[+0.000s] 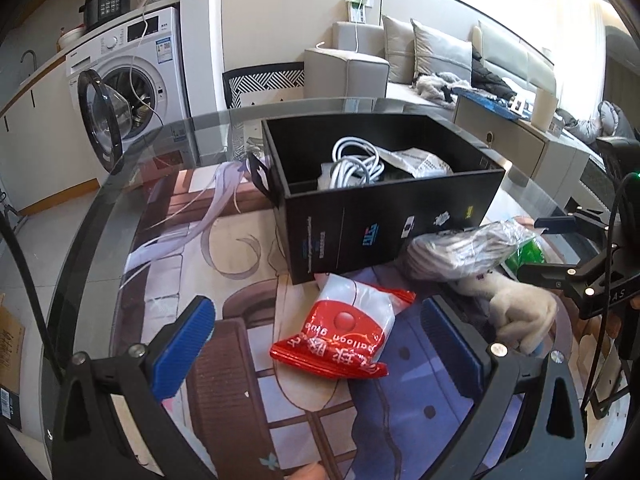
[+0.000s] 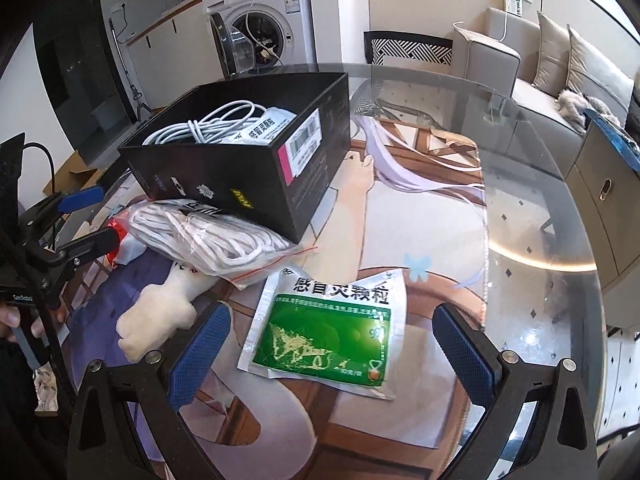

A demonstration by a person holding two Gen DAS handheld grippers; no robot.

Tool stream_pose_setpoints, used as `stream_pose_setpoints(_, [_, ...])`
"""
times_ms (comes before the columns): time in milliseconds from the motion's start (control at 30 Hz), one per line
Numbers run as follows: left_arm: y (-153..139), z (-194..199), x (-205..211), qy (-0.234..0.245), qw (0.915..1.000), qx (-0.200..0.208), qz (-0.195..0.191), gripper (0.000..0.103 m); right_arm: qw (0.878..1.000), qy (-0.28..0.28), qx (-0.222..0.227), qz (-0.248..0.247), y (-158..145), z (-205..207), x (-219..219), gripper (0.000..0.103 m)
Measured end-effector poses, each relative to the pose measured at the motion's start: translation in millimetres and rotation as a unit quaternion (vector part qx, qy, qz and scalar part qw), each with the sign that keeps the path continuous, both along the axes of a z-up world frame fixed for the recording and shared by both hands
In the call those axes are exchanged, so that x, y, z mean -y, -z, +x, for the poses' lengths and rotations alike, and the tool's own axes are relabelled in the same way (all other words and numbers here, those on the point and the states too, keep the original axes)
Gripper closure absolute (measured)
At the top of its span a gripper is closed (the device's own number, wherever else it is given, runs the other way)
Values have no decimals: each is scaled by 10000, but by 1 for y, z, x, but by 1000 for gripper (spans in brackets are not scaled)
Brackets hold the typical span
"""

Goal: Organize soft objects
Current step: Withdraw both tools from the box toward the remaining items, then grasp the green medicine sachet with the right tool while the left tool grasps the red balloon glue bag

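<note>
A black box (image 1: 384, 216) stands open-topped on the glass tabletop (image 2: 520, 208), at about twelve o'clock in the left wrist view and eleven o'clock in the right wrist view. Inside it lie a coiled white cable (image 2: 208, 124) and a white printed packet (image 2: 264, 130) beside it.

Outside the box, a clear bag of white rope (image 2: 212, 240) leans against its lower front edge, touching it. Under that bag lies a cream plush toy (image 2: 156, 320), its far end hidden beneath the bag. A red and white balloon packet (image 1: 344, 332) rests flat just below the box's near corner, at six o'clock from it in the left wrist view. A green medicine sachet (image 2: 328, 332) lies flat at five o'clock from the rope bag.

The left gripper (image 1: 316, 340) has its blue fingers (image 1: 180, 348) spread wide on either side of the balloon packet, holding nothing. The right gripper (image 2: 332, 356) likewise has its fingers (image 2: 200, 356) wide apart, flanking the green sachet without touching it.
</note>
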State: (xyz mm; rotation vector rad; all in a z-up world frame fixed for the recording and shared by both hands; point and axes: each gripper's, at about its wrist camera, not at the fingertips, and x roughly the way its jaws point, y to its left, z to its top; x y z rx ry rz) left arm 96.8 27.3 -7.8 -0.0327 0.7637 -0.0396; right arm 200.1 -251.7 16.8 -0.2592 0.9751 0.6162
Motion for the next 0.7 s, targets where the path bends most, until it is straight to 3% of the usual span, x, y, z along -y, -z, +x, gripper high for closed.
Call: stream_pose_setpoints(700, [8, 6, 5, 83, 9997, -178, 115, 0, 9990, 177, 118, -381, 14, 4, -8, 1])
